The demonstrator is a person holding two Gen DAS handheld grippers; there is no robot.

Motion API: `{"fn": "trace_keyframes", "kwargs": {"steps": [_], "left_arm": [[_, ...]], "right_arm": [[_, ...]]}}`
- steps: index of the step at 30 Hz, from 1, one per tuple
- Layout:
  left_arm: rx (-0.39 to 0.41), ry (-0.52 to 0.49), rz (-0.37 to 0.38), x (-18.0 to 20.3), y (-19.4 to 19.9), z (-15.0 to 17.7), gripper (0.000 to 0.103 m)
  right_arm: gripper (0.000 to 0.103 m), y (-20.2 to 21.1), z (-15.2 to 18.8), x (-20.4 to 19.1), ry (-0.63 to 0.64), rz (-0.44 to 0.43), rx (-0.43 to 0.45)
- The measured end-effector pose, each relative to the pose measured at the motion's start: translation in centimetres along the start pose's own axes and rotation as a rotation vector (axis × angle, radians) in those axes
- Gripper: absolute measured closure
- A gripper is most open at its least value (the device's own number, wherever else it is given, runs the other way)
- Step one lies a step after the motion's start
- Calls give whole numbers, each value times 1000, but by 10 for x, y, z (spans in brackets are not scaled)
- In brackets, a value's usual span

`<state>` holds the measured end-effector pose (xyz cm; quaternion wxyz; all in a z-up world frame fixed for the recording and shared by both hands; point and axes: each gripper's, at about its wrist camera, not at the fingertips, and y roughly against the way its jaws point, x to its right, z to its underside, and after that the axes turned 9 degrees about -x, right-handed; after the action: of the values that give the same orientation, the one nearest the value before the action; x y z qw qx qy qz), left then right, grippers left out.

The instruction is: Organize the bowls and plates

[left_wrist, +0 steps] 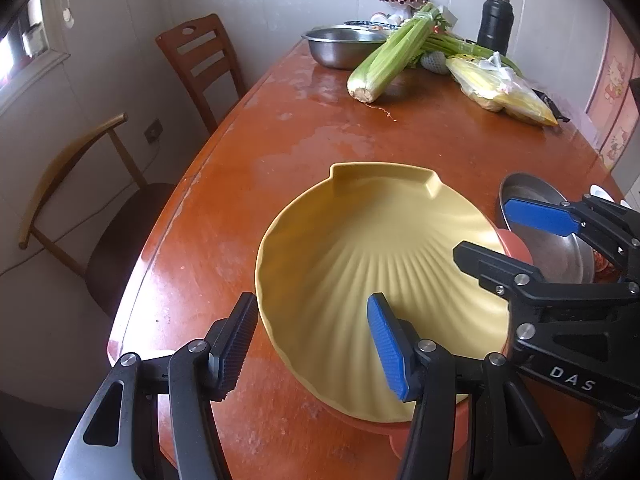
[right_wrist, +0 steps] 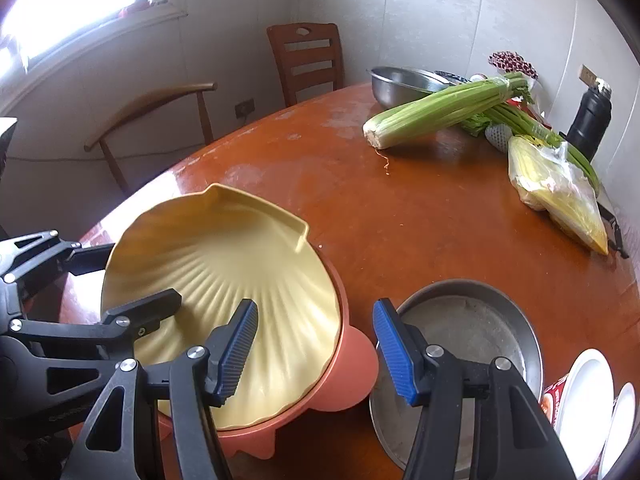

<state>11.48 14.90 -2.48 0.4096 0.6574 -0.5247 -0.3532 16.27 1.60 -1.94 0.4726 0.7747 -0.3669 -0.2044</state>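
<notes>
Left wrist view, items listed by position relative to the yellow plate (left_wrist: 360,280).

1. Yellow plate: shell-shaped, ribbed, tilted, resting in a pink dish (right_wrist: 352,364) on the worktop (left_wrist: 320,128), near its front edge.
2. Left gripper (left_wrist: 316,344): jaws straddle the plate's near-left rim, the black finger outside the rim and the blue pad (left_wrist: 386,344) inside over the ribbed face. Whether the pads press the rim cannot be told.
3. Right gripper (right_wrist: 316,352): jaws straddle the plate's right edge and the pink dish's tab, the left finger over the plate's face, the blue one on the far side of the tab, over a metal pan. A gap shows beside each pad; jaws released, nothing grasped.
4. Metal pan (right_wrist: 480,320): just right of the plate, touching or nearly touching the pink dish.
5. White dishes (right_wrist: 592,392): right of the metal pan, at the picture's edge.
6. Celery (left_wrist: 392,56): well beyond the plate, toward the far end of the worktop.
7. Steel bowl (left_wrist: 340,44): behind the celery, left of it.
8. Bagged corn (left_wrist: 500,88): beyond the plate, to the right.
9. Black flask (left_wrist: 496,24): at the far end, by the wall.
10. Two chairs (left_wrist: 200,64): left of the worktop.
</notes>
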Motion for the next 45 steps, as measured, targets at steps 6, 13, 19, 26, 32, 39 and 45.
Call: {"fn": "trace_keyframes", "kwargs": {"steps": [6, 13, 19, 26, 32, 39, 45], "left_arm": [[22, 9, 19, -1, 15, -2, 44], [77, 47, 23, -5, 36, -2, 44], [129, 80, 46, -2, 51, 1, 43], [154, 48, 55, 15, 70, -2, 43], [187, 16, 103, 27, 88, -8, 43], [224, -40, 161, 47, 105, -18, 43], [239, -99, 183, 66, 112, -26, 43]], "right_arm": [[43, 14, 1, 10, -53, -40, 58], [41, 25, 5, 20, -118, -66, 98], [38, 34, 12, 29, -163, -57, 124], [34, 53, 15, 41, -224, -41, 149], [33, 97, 22, 48, -261, -19, 212], [28, 143, 42, 63, -332, -17, 263], [27, 153, 58, 74, -383, -17, 258]]}}
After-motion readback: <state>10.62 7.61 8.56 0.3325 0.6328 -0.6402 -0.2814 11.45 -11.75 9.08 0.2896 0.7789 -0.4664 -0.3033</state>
